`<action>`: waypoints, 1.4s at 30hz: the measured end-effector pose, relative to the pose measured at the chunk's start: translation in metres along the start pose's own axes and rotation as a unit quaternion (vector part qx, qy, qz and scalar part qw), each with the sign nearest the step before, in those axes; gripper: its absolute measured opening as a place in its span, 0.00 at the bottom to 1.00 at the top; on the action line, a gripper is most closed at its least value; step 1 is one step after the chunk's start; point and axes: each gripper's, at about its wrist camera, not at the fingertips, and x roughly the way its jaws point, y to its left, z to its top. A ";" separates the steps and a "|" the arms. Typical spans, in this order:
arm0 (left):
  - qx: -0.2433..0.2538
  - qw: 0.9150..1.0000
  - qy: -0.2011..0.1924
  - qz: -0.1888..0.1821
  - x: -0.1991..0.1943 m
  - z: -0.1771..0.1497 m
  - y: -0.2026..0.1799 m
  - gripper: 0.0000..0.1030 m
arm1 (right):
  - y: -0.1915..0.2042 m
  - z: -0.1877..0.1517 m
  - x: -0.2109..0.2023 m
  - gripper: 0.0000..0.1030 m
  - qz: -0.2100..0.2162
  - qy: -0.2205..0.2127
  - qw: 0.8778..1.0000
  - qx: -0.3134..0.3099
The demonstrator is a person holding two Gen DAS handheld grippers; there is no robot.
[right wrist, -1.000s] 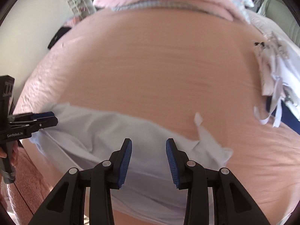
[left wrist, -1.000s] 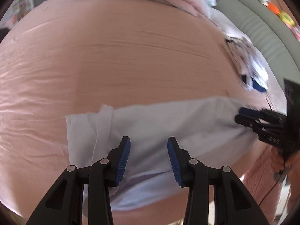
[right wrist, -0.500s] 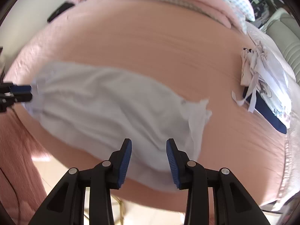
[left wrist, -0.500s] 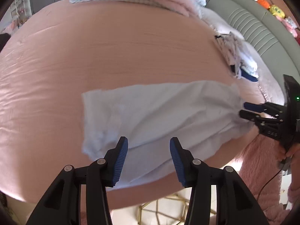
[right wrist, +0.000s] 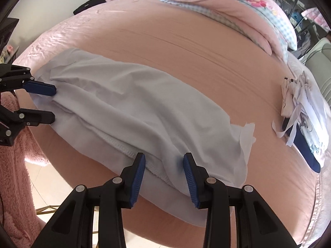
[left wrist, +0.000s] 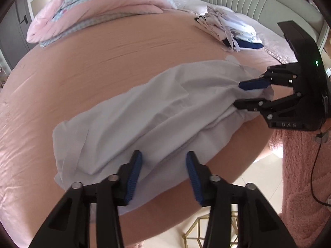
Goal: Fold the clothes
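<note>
Pale blue garment (left wrist: 144, 111) rumpled along the pink bed's (left wrist: 103, 62) near edge, left tool (left wrist: 163, 175) and right tool (right wrist: 163, 171) both spread above it, folded clothes pile (right wrist: 300, 107) and quilt (left wrist: 99, 6) well apart.

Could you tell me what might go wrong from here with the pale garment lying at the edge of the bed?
The pale garment overhangs the near edge of the bed, so it may slide toward the floor.

Both the left gripper and the right gripper are open, so nothing seems to hold it.

Its layers look bunched and wrinkled; folding now may trap creases.
</note>
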 end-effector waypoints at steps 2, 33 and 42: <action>-0.011 1.000 -0.007 0.006 -0.001 0.005 0.004 0.08 | 0.000 0.006 0.003 0.37 0.001 -0.002 1.000 0.004; -0.028 0.995 -0.090 -0.015 -0.017 0.027 0.018 0.02 | -0.019 0.014 0.003 0.05 0.069 -0.056 0.993 0.072; 0.014 0.997 -0.061 -0.036 -0.037 -0.003 0.010 0.02 | -0.012 -0.009 -0.028 0.05 0.094 -0.062 0.992 0.058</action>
